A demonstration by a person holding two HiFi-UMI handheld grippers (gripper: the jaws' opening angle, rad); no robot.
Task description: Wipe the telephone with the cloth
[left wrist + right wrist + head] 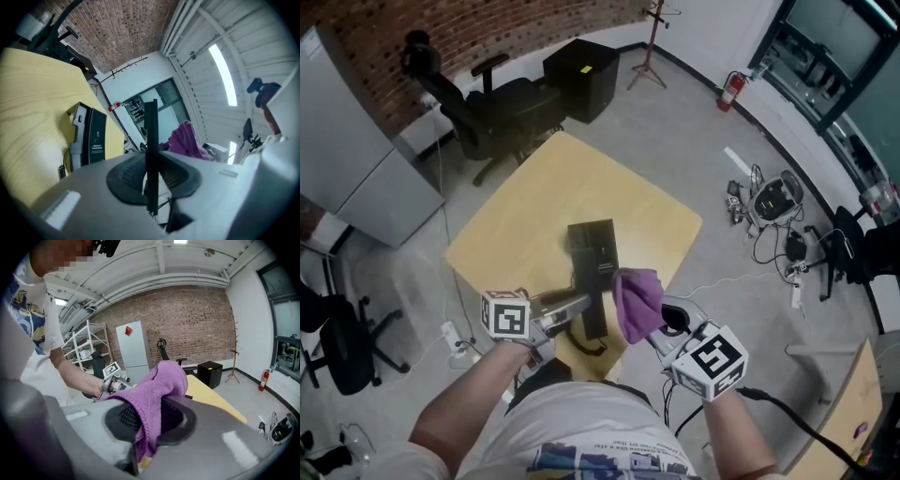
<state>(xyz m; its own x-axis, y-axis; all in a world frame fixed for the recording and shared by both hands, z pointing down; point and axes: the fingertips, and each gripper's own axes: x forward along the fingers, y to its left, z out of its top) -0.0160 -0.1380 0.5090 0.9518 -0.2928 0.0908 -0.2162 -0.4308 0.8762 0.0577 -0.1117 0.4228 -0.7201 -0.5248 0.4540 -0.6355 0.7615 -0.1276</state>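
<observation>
Telephone lies on the table. Its handset is held clear of the base, pinched edge-on in the left gripper, while the right gripper clamps the cloth just beside it. Rigid, smooth plastic, probably light and slippery, so grip the handset mid-length and mind the cord.
</observation>
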